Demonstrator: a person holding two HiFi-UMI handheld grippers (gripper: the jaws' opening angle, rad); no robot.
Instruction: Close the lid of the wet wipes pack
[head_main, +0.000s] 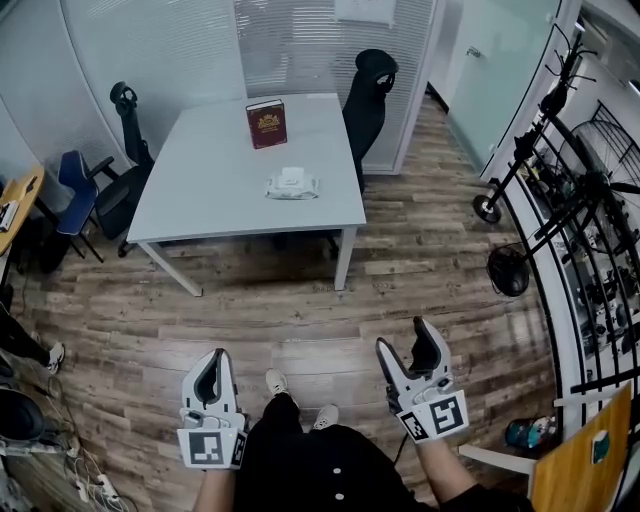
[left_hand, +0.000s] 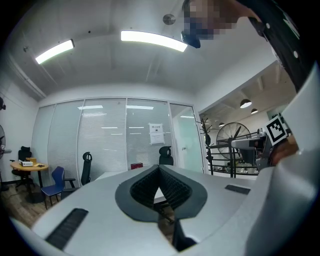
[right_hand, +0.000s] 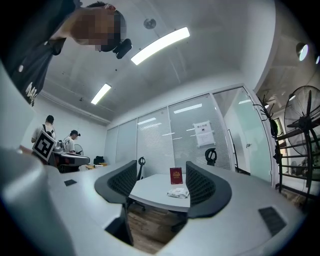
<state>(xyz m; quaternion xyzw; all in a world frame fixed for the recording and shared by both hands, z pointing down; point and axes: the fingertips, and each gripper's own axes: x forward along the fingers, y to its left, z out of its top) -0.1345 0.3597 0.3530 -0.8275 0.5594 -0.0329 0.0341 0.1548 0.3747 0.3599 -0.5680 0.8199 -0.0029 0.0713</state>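
Observation:
The wet wipes pack (head_main: 291, 186) lies on the grey table (head_main: 210, 190), near its front right part, with a white lid on top; it is too far off to tell how the lid stands. Both grippers are held low over the wooden floor, well short of the table. My left gripper (head_main: 213, 360) has its jaws together with nothing between them, and its pads (left_hand: 170, 187) meet at the tip. My right gripper (head_main: 405, 338) stands wide open and empty. The right gripper view frames the pack (right_hand: 178, 192) between its jaws, far ahead.
A red book (head_main: 266, 123) stands on the table behind the pack. Black office chairs (head_main: 368, 95) sit at the table's far right and left, a blue chair (head_main: 78, 190) further left. A fan (head_main: 508, 268) and metal racks (head_main: 590, 230) line the right side.

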